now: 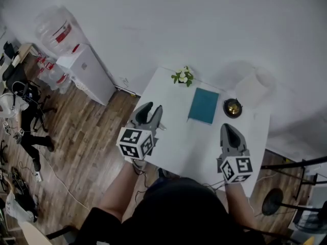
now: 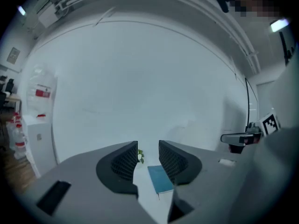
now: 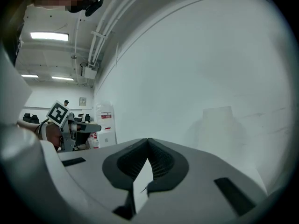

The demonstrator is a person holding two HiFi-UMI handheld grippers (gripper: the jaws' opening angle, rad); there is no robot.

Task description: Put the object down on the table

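Head view: a white table (image 1: 179, 142) stands on a wood floor (image 1: 87, 137). A teal book (image 1: 203, 105) lies flat on the table, far from the person. Some small flowers (image 1: 183, 76) sit near its left corner, and a round gold thing (image 1: 233, 107) sits just beside it on the right. A pale white tub (image 1: 253, 88) is behind the gold thing. The left gripper (image 1: 155, 107) hangs over the table's left edge with its jaws spread. The right gripper (image 1: 228, 129) is over the near right part of the table, jaws pressed together. Both are well apart from the book. A water cooler (image 1: 87, 73) stands by the wall on the left.

Left gripper view: the left gripper (image 2: 148, 148) has its jaws open a little way. In the gap you see only the table, the flowers (image 2: 140, 156) and the teal book (image 2: 161, 178) beyond them. It is not pinching anything.

Right gripper view: the right gripper (image 3: 148, 143) has its tips touching — they hold nothing. A bit of white table shows under them. The water cooler (image 3: 105, 125) is far off on the left.
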